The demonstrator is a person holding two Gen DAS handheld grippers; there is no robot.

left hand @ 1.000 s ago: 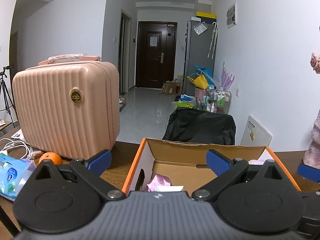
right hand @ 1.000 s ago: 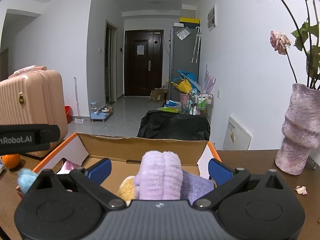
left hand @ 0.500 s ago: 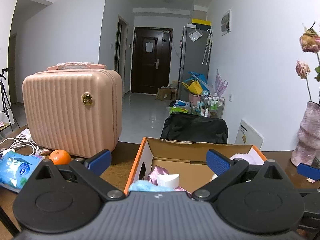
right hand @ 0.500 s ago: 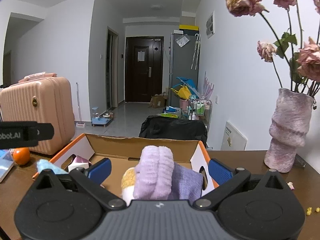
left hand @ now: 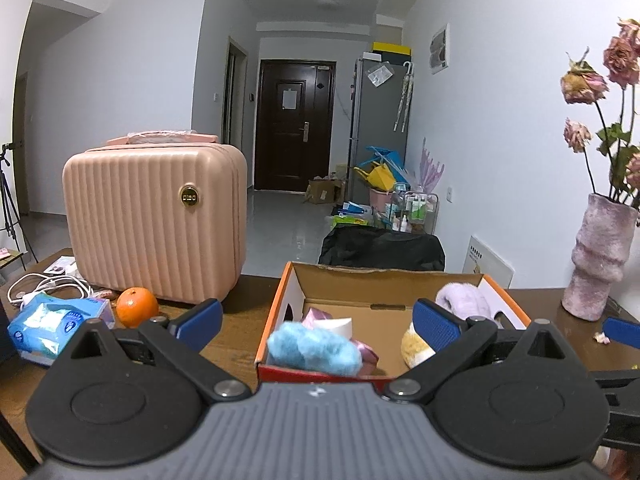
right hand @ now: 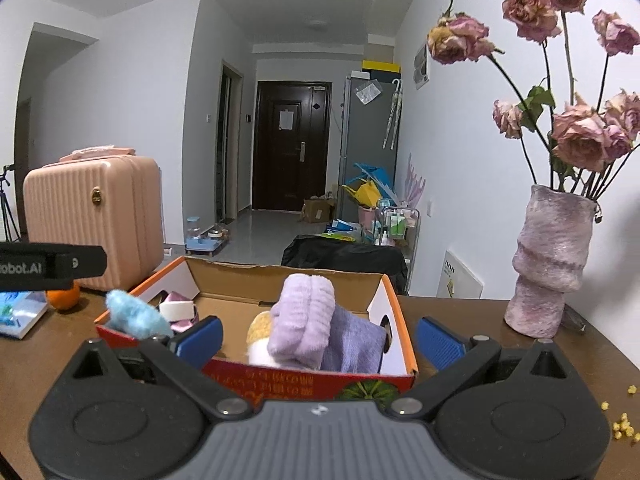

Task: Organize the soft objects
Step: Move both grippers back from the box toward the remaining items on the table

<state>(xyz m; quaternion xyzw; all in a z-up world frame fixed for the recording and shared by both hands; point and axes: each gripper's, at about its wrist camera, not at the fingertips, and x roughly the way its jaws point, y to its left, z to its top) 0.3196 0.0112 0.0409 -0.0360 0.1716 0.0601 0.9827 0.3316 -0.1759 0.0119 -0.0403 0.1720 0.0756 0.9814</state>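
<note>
Right wrist view: right tool (right hand: 318,334) is spread wide with nothing in it, parked just short of the orange-edged cardboard box (right hand: 394,304) on the brown wooden worktop (right hand: 472,320). Left tool (left hand: 316,318) is wide open and empty too. Looks mostly done to me: the ribbed fluffy lilac cloth (right hand: 304,318), fuzzy blue puff (left hand: 312,348), yellow plush lump (left hand: 416,346) and shiny pink ribbon (left hand: 314,316) all sit inside the box. No soft stuff visible outside it.
</note>
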